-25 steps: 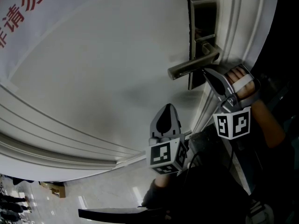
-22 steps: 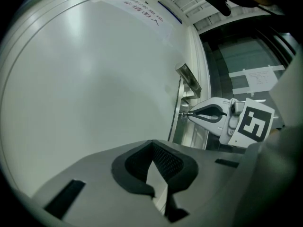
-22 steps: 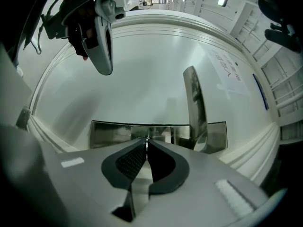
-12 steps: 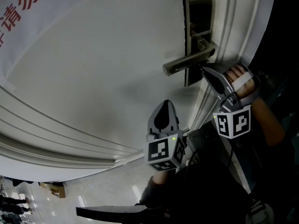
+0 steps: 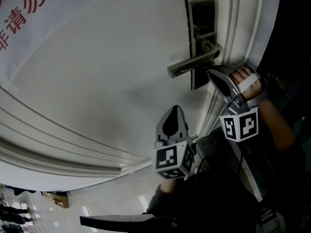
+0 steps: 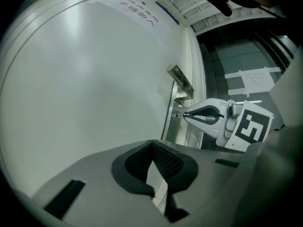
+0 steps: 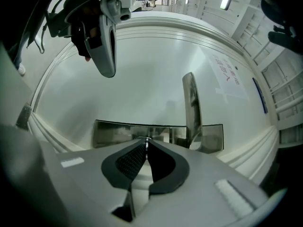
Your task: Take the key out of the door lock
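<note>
We see the key [image 6: 178, 115], a thin metal sliver, sticking out of the lock [image 5: 200, 13], a tall glossy dark plate with a brushed metal lever [image 5: 190, 65]. Our right gripper [image 5: 209, 72] pinches it between ribbed black pads, jaws nearly together. Our left gripper [image 5: 173, 109] hangs lower, jaws closed and empty, before the smooth white door [image 5: 97, 81].

Lock plate [image 5: 200, 13] and handle [image 5: 192, 66] now slightly further left of my right gripper [image 5: 209, 72] than a second ago.
</note>
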`<state>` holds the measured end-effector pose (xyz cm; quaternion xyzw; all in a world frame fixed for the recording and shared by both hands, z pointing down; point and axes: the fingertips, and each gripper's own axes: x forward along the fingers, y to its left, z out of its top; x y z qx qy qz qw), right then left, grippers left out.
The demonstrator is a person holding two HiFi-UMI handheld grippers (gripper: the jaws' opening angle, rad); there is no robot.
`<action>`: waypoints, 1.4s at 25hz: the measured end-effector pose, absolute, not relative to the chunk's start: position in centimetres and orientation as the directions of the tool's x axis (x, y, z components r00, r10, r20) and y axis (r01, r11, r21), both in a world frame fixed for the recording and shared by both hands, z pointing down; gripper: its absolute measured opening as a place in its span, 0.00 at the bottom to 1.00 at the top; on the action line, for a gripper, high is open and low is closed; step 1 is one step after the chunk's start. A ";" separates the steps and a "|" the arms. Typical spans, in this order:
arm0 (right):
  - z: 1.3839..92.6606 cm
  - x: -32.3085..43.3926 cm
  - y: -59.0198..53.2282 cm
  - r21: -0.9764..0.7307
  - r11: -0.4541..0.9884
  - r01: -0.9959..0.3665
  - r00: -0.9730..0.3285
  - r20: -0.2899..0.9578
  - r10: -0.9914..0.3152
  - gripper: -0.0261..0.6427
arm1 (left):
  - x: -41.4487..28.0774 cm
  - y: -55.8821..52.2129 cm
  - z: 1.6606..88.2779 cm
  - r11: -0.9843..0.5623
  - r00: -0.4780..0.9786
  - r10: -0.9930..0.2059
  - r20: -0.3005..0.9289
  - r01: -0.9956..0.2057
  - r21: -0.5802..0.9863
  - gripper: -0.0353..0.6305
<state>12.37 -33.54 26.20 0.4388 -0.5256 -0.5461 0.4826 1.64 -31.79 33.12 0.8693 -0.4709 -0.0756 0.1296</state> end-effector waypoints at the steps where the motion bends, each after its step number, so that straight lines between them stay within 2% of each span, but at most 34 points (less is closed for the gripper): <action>1: 26.2 12.4 -33.5 0.998 0.020 0.065 -0.149 0.029 -0.988 0.06 | 1.6 -31.8 33.2 -0.521 0.544 -0.839 -0.009 -0.800 0.297 0.05; 35: 26.2 12.4 -33.5 0.999 0.013 0.043 -0.142 0.019 -0.990 0.06 | 1.8 -32.3 33.6 -0.520 0.545 -0.839 -0.005 -0.798 0.303 0.05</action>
